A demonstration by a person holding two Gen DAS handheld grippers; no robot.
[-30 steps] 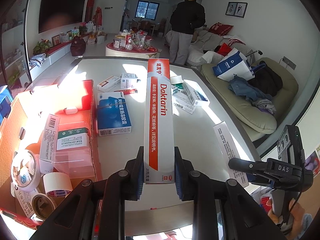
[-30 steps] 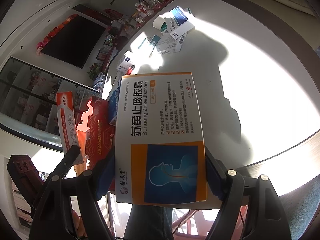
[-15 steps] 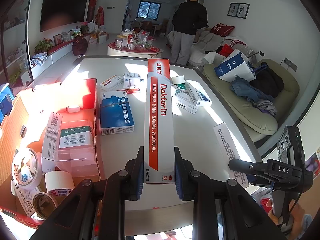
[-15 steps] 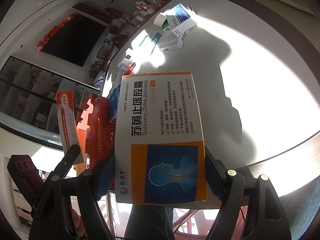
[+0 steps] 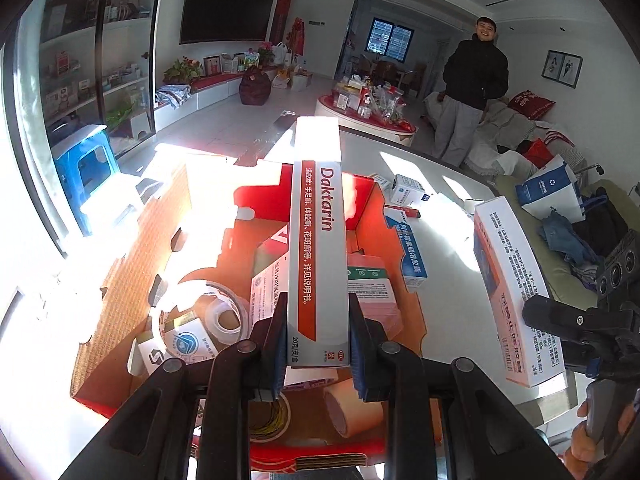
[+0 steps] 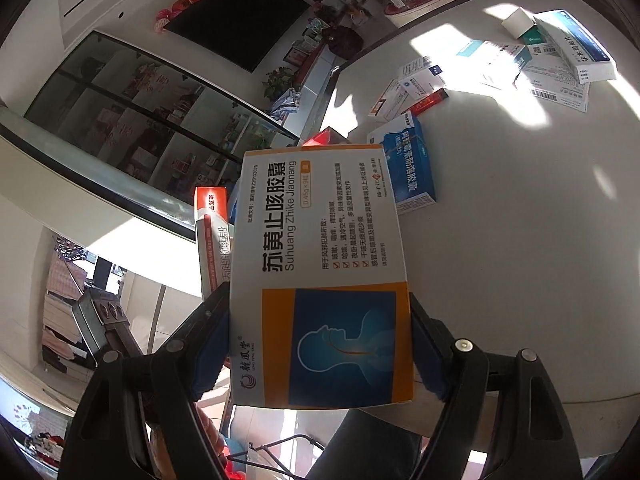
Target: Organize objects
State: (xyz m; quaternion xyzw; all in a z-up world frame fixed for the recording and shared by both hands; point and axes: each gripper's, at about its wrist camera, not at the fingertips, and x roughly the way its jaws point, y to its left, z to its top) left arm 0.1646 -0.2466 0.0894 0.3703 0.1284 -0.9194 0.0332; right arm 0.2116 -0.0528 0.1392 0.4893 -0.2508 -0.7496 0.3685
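Observation:
My left gripper (image 5: 318,344) is shut on a long white and red Daktarin box (image 5: 318,240) and holds it above the open red cardboard box (image 5: 368,216), which holds tape rolls (image 5: 200,320) and medicine boxes. My right gripper (image 6: 320,344) is shut on a white and orange cough-capsule box (image 6: 324,264) with a blue head picture; it also shows in the left wrist view (image 5: 516,300), at the right over the table. The Daktarin box shows in the right wrist view (image 6: 212,236), left of the capsule box.
A blue medicine box (image 6: 412,164) lies on the white table (image 6: 520,240) beside the red box. Several more medicine boxes (image 6: 560,64) lie farther back. A person (image 5: 472,88) stands beyond the table. A sofa (image 5: 560,264) with clothes is at the right.
My left gripper has swung left with the Daktarin box, from over the table to over the red cardboard box. My right gripper has turned, so more of the table's far end shows.

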